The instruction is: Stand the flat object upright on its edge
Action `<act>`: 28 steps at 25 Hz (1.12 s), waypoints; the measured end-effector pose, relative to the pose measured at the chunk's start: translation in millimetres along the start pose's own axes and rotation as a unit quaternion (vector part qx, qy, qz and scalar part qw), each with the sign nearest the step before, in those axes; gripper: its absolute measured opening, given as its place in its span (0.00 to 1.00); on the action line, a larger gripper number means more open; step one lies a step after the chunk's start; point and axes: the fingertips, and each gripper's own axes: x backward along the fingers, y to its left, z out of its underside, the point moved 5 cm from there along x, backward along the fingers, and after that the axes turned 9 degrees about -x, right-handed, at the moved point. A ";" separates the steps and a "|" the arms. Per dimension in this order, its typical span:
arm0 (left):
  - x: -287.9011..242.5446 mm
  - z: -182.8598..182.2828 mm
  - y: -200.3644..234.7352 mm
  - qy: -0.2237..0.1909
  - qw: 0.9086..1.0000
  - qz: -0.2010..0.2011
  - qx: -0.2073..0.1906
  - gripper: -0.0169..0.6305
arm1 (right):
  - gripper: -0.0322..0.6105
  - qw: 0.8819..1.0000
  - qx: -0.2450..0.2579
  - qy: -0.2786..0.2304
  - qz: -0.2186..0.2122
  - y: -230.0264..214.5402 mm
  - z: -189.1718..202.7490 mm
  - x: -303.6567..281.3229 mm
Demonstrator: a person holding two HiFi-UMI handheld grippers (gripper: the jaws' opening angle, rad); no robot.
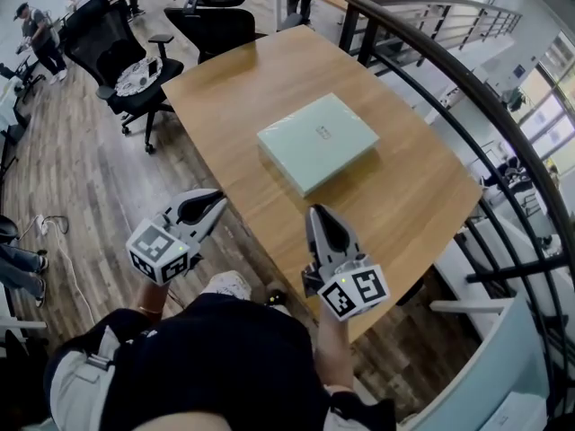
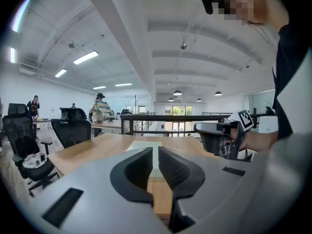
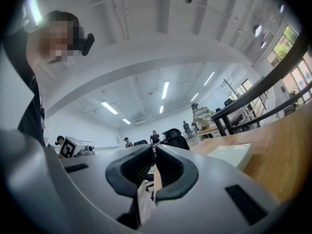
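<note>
Now at the approach: my left gripper [image 1: 214,201] hangs clenched and empty, its 2 jaws pressed together with nothing between them, out over the wood floor [image 1: 81,169] just beside the near-left edge of the table [image 1: 269,70]. Ahead of it and to its right, well apart from its tips, the flat pale-green box [image 1: 317,142] lies on its broad face near the table's middle, untouched.

My right gripper [image 1: 323,219] is likewise clamped shut on nothing. It sits over the table's near edge, with the box straight ahead of it and a little to its right, nearer than it is to the left gripper but clear of the tips. Beyond the right gripper's right side, the dark railing [image 1: 449,70] curves past the table.

I judge that the task has not yet started on the box itself: both grippers are lining up on it. The next move, as I read it, calls for bringing both in to the box. 1 of them would open or work its tips under a long edge to tip the box up. The other would brace the opposite side so the box pivots instead of sliding across the smooth wood.
</note>
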 end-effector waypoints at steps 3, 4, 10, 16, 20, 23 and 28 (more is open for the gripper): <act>-7.6 3.8 8.5 0.001 1.000 0.009 0.009 0.10 | 0.10 1.000 -0.001 0.001 0.014 -5.4 2.6 -2.3; -10.5 5.6 11.9 0.000 1.000 0.013 0.013 0.10 | 0.10 1.000 0.000 0.001 0.020 -7.4 3.3 -3.1; -49.4 9.8 46.3 -0.010 0.999 0.048 0.017 0.10 | 0.10 0.997 0.018 -0.011 0.071 -24.8 -5.2 -18.5; -113.5 -10.8 95.5 -0.038 0.993 0.113 0.000 0.10 | 0.10 0.990 0.034 -0.036 0.134 -49.2 -19.7 -54.2; -149.3 -18.5 127.8 -0.048 0.987 0.150 -0.005 0.10 | 0.10 0.983 0.046 -0.057 0.169 -63.1 -30.8 -81.1; -174.3 -19.8 153.9 -0.052 0.984 0.171 -0.001 0.10 | 0.10 0.979 0.053 -0.064 0.187 -72.3 -33.6 -102.9; -214.3 -16.6 186.5 -0.055 0.978 0.203 -0.002 0.10 | 0.10 0.971 0.056 -0.076 0.220 -92.8 -32.1 -131.5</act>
